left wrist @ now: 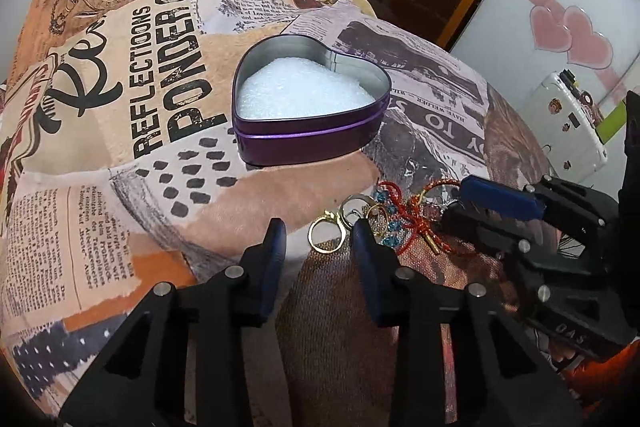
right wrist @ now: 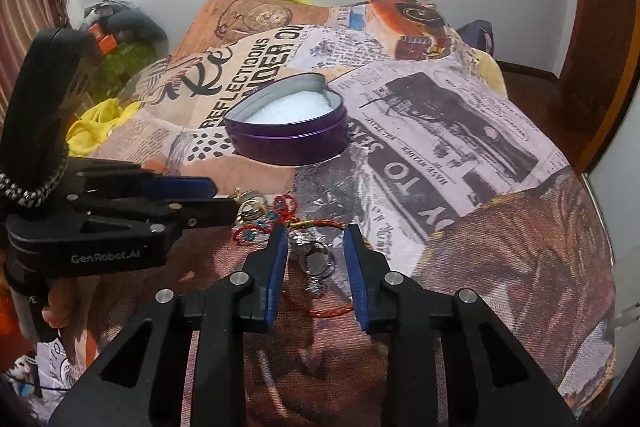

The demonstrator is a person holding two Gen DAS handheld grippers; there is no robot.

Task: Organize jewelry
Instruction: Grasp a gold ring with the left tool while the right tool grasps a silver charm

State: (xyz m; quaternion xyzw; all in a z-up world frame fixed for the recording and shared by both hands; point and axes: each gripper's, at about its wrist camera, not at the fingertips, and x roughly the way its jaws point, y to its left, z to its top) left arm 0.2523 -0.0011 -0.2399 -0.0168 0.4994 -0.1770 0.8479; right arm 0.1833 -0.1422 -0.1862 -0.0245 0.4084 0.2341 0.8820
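A purple heart-shaped tin (left wrist: 312,143) lined with white foam (left wrist: 304,95) stands open on the printed blanket; it also shows in the right wrist view (right wrist: 288,141). A small heap of jewelry lies in front of it: gold rings (left wrist: 326,233), a red cord bracelet with blue beads (left wrist: 400,223) and silver rings (right wrist: 316,257). My left gripper (left wrist: 318,231) is open, its fingers either side of the gold rings. My right gripper (right wrist: 316,239) is open, its fingers either side of the silver rings and red cord (right wrist: 320,311). Each gripper shows in the other's view.
The printed blanket (left wrist: 120,147) covers a raised soft surface that drops off at the right. A white case (left wrist: 568,123) and a wall with pink hearts stand to the right. Yellow cloth (right wrist: 96,123) and clutter lie at the far left.
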